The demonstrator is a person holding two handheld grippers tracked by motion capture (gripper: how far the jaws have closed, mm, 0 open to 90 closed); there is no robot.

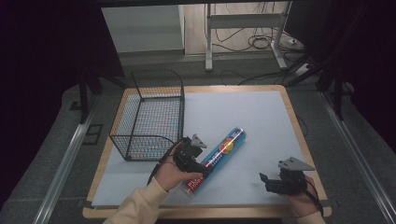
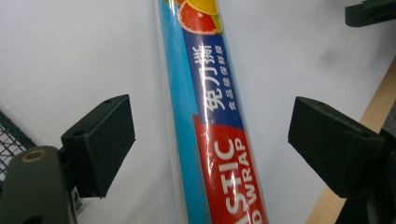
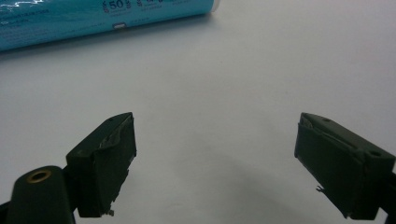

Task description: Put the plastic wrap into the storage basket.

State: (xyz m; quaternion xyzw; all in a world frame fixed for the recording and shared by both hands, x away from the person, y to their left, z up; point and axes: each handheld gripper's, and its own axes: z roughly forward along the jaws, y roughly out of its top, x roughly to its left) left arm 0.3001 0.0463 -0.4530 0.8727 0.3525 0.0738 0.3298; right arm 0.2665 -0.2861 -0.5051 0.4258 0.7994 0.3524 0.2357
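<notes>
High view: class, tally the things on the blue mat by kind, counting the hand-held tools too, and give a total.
Plastic wrap roll: 1
Black wire basket: 1
Hand-held tools: 2, the left tool and the right tool
Total: 4

The wrap roll [image 2: 212, 121] was blue with a red band, white lettering and orange-and-red citrus pictures. The basket [image 1: 152, 116] was black wire mesh. The mat [image 1: 243, 116] was pale blue, the table [image 1: 299, 135] light wood, both grippers' jaws black.
</notes>
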